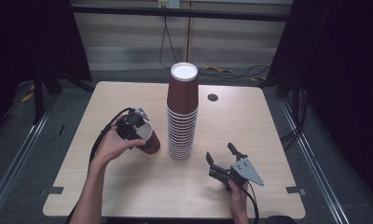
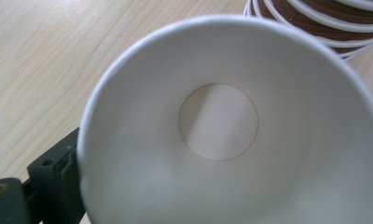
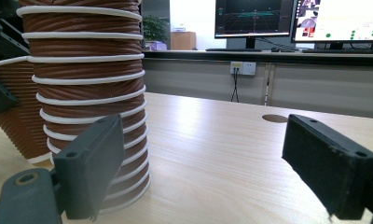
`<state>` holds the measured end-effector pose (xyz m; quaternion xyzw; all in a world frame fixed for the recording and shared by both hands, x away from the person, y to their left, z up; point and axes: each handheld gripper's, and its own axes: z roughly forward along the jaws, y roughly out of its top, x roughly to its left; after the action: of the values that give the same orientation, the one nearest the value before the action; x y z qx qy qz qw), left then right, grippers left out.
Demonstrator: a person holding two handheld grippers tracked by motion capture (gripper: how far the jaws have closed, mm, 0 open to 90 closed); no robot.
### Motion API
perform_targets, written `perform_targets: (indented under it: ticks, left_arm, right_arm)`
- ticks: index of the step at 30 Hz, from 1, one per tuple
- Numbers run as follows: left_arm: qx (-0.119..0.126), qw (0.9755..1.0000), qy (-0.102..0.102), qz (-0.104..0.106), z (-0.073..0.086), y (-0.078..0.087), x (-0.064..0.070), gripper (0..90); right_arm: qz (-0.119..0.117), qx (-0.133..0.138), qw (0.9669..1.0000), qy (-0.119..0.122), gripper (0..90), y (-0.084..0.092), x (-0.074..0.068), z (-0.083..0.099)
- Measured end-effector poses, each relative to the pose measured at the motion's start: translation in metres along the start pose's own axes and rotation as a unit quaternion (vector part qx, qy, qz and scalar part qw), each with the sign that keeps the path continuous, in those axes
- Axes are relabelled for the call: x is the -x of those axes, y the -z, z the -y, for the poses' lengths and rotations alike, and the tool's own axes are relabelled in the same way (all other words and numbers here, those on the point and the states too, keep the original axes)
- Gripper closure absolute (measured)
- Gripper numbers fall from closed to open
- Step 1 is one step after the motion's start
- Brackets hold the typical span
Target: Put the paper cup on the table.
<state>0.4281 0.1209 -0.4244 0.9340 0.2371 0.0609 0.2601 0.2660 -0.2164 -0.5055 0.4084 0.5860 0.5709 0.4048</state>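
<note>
1. My left gripper is at the rim of a single brown paper cup; I cannot tell whether its jaws still press on the rim.
2. In the left gripper view that cup opens toward the camera, its white inside and round bottom facing me, one black jaw beside its lower left edge.
3. The cup rests tilted on the worktop, just beside the tall stack of cups.
4. My right gripper is held wide with nothing between its jaws.
5. The stack stands ahead of my right gripper, close behind its left jaw.
</note>
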Motion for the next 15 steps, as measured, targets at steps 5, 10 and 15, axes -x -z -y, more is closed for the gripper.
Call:
perform_targets:
  ticks: [5, 10, 15]
  left_arm:
    - [0.003, 1.0000, -0.002, 0.001, -0.002, -0.006, 0.001, 4.0]
    - [0.022, 0.9997, 0.009, 0.009, 0.002, -0.011, 0.000, 4.1]
    - [0.039, 0.9992, 0.011, -0.004, 0.008, -0.013, 0.001, 7.0]
  right_arm:
    - [0.000, 0.000, 1.0000, 0.000, 12.7, 0.000, 0.000, 0.000]
    - [0.001, 0.000, 1.0000, 0.000, 12.7, 0.000, 0.000, 0.000]
    - [0.001, 0.000, 1.0000, 0.000, 12.7, 0.000, 0.000, 0.000]
